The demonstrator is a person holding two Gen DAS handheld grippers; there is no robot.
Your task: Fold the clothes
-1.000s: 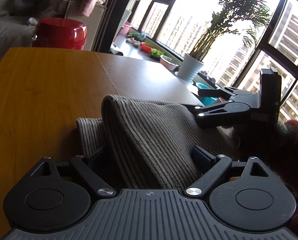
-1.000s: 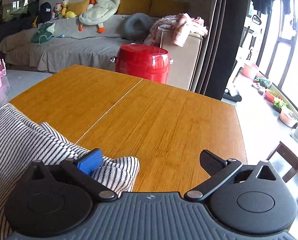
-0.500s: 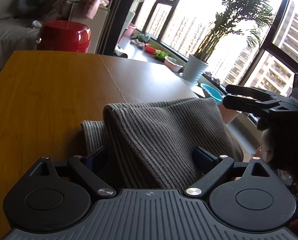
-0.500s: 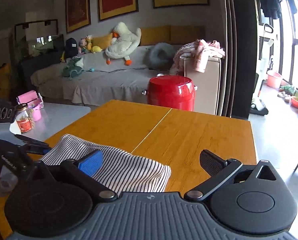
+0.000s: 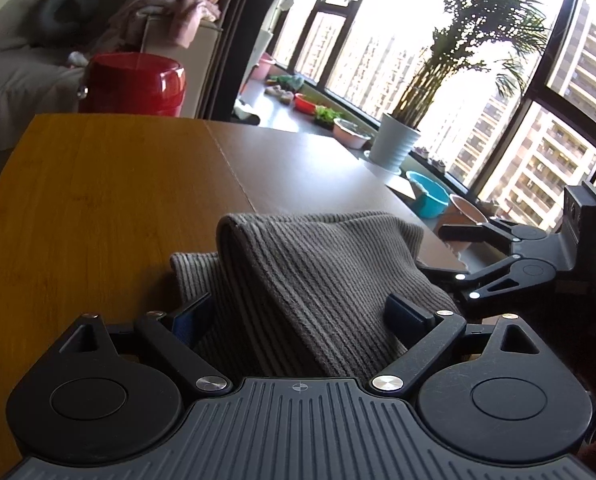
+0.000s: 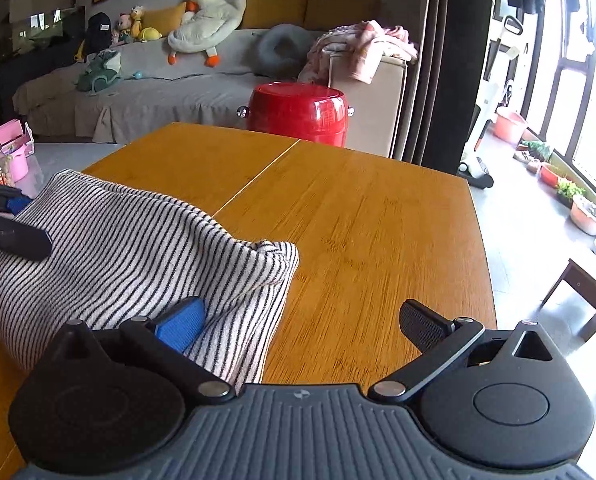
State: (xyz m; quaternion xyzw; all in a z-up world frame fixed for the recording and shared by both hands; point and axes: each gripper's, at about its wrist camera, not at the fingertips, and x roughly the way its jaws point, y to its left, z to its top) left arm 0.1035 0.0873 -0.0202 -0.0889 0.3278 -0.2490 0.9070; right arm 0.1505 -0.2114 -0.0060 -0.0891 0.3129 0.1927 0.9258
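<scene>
The left claw (image 5: 302, 310) is straddling the striped knit garment (image 5: 318, 276) unclamped; the right claw (image 6: 298, 320) is gaping wide. Both should pinch matching edges before folding over the surface (image 6: 358, 220).

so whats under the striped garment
The wooden table lies beneath the striped garment. Anything inside its folds is covered.

home living room: sofa (image 6: 145, 92), plush duck (image 6: 207, 16), wooden table (image 6: 358, 216)

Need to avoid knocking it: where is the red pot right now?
The red pot stands beyond the far edge of the wooden table, centre in the right wrist view, in front of the sofa.
</scene>
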